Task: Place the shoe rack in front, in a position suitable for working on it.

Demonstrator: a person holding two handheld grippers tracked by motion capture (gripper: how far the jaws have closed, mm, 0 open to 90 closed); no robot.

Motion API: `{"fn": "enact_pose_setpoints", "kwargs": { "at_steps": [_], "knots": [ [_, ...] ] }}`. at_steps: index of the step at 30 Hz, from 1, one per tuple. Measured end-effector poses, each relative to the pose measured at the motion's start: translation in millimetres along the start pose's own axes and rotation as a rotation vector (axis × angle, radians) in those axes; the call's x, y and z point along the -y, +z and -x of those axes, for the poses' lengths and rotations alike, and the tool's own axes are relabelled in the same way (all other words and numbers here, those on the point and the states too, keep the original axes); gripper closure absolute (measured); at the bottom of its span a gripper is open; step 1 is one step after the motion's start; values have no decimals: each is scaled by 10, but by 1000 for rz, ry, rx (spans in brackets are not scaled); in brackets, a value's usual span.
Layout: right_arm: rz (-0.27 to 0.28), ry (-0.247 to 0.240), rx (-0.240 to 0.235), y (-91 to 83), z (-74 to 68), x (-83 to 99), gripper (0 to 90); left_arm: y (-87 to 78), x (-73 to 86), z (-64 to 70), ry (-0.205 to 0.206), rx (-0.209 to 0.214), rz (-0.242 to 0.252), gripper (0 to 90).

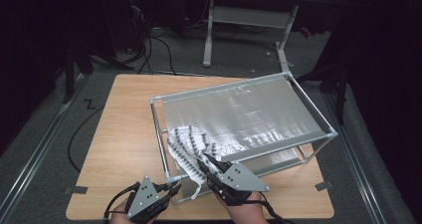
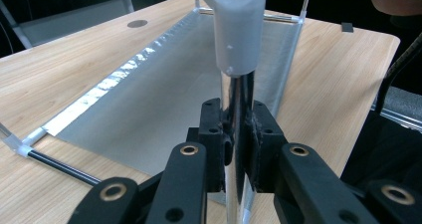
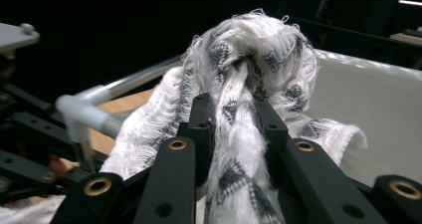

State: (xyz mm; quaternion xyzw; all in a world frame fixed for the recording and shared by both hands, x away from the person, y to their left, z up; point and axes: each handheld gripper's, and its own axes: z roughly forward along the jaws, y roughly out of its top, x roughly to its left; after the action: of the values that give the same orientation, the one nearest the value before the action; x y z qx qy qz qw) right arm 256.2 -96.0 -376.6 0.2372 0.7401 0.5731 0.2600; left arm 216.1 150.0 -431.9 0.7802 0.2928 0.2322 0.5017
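While the left gripper (image 2: 238, 144) has its fingers (image 2: 215, 134) closed tight on the shiny upright post (image 2: 238, 109) at the near corner of a metal rack frame (image 1: 308, 104), the right gripper (image 3: 234, 129) has its fingers (image 3: 271, 129) clamped on a bunched black-and-white patterned cloth (image 3: 249, 50). In the left gripper view the post rises between the black pads into a white plastic corner joint (image 2: 238, 30), with the silver sheet (image 2: 164, 99) of the rack stretching away behind it over the wooden counter (image 2: 59, 59).

From the high view, the left gripper (image 1: 171, 190) sits at the near left corner of the frame, and the right gripper (image 1: 206, 165) lies just beside it to the right, at the front edge of the rack. The cloth (image 1: 191, 144) is draped over the near left part of the silver sheet (image 1: 249, 114) and hangs down over the front rail towards the counter (image 1: 124, 129). In the right gripper view the cloth bulges up above the fingers in a frayed knot-like lump, hiding much of the sheet behind it; a rail with a white joint (image 3: 79, 112) runs off to the left. Both forearms come in from the near edge of the counter. A second table (image 1: 249, 15) and cables stand on the floor beyond.
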Motion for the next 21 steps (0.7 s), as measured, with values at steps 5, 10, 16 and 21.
{"fn": "enact_pose_setpoints", "kwargs": {
  "at_steps": [5,10,16,21],
  "knots": [
    [9,-15,-39,28,-126,-26,746,-1,1,1,1,-1,0,795],
    [23,-30,-55,12,-163,-46,662,2,1,-2,-1,0,1,794],
    [53,7,-13,-13,-131,-74,508,2,1,-1,-1,-1,1,794],
    [32,49,-29,37,-71,-43,523,3,1,-4,-2,1,0,794]
  ]
}}
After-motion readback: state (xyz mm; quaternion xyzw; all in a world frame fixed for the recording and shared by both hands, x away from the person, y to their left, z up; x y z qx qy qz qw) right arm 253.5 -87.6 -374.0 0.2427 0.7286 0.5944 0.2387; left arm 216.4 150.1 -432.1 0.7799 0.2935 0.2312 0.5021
